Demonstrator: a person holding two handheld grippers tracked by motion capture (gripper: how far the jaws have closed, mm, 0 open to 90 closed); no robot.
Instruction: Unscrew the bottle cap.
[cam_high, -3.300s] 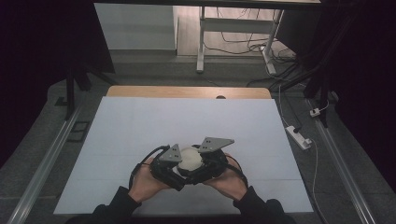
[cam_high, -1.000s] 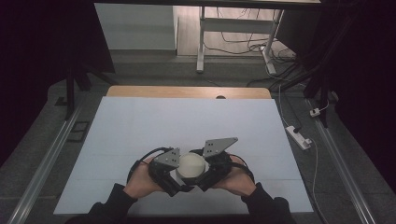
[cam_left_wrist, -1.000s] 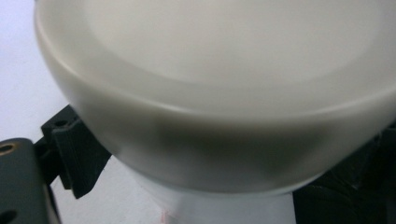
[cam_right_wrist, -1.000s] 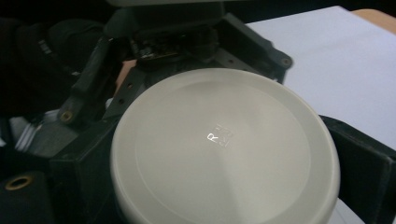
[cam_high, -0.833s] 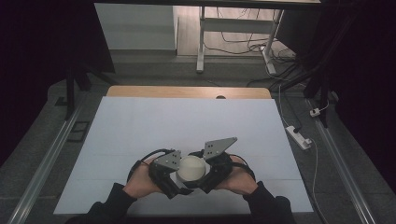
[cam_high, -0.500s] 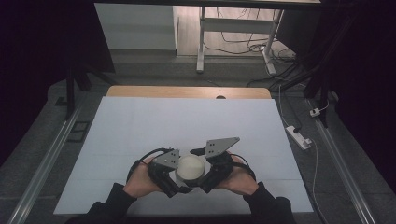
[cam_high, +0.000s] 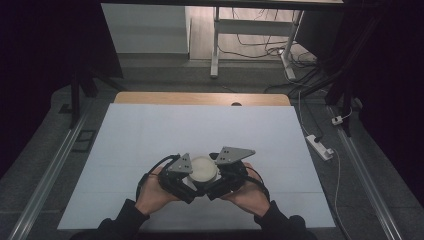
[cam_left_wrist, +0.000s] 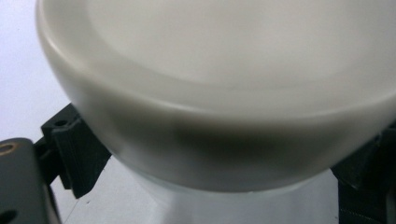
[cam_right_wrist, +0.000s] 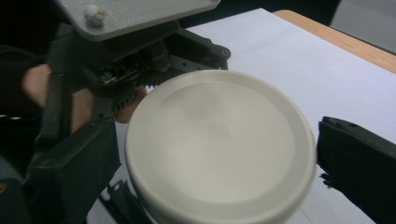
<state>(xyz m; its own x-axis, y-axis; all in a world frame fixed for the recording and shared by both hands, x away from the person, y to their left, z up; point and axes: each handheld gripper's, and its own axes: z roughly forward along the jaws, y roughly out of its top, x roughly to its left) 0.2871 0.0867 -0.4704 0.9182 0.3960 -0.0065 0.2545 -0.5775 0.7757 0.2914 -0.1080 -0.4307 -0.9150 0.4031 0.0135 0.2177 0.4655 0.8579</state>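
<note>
A white jar with a round cream lid (cam_high: 202, 168) stands on the white sheet (cam_high: 200, 125) near the front edge, between both hands. My left gripper (cam_high: 191, 183) is shut on the jar's body (cam_left_wrist: 224, 200) just under the lid (cam_left_wrist: 210, 70); one black jaw stands on each side. My right gripper (cam_high: 214, 176) comes in from the right and is shut on the lid (cam_right_wrist: 217, 140), its jaws pressing the rim from both sides. The jar's lower part is hidden by the grippers.
The white sheet covers a wooden table whose far edge (cam_high: 200, 98) shows bare. A power strip (cam_high: 320, 146) lies on the floor to the right. Metal rails (cam_high: 45, 185) run along both sides, and desk legs with cables (cam_high: 250, 45) stand beyond.
Both hands have slid a little toward the front edge with the jar. The right gripper's grey plate has turned slightly; both grips look unchanged.
</note>
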